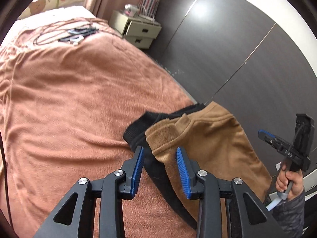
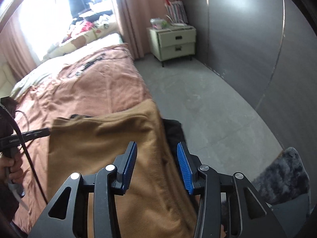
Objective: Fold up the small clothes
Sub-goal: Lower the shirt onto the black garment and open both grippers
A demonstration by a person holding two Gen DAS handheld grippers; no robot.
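Observation:
A tan fleece garment [image 1: 208, 138] lies at the bed's near edge, on top of a black garment [image 1: 138, 130] whose ribbed edge sticks out to the left. My left gripper [image 1: 160, 150] hovers open just above the tan piece's left corner, blue pads apart and not pressing on cloth. In the right wrist view the tan garment [image 2: 99, 138] spreads across the foreground, with the black garment [image 2: 174, 130] showing at its right side. My right gripper [image 2: 157, 145] stands open over the tan cloth's right edge, nothing pinched.
A salmon blanket [image 1: 79, 99] covers the bed, with cables and dark items [image 1: 77, 34] far back. A cream nightstand [image 2: 174, 39] and striped bag [image 2: 176, 11] stand by the curtains. Grey floor [image 2: 198, 99], a dark wardrobe wall [image 1: 237, 49] and a grey furry seat [image 2: 283, 174] lie to the right.

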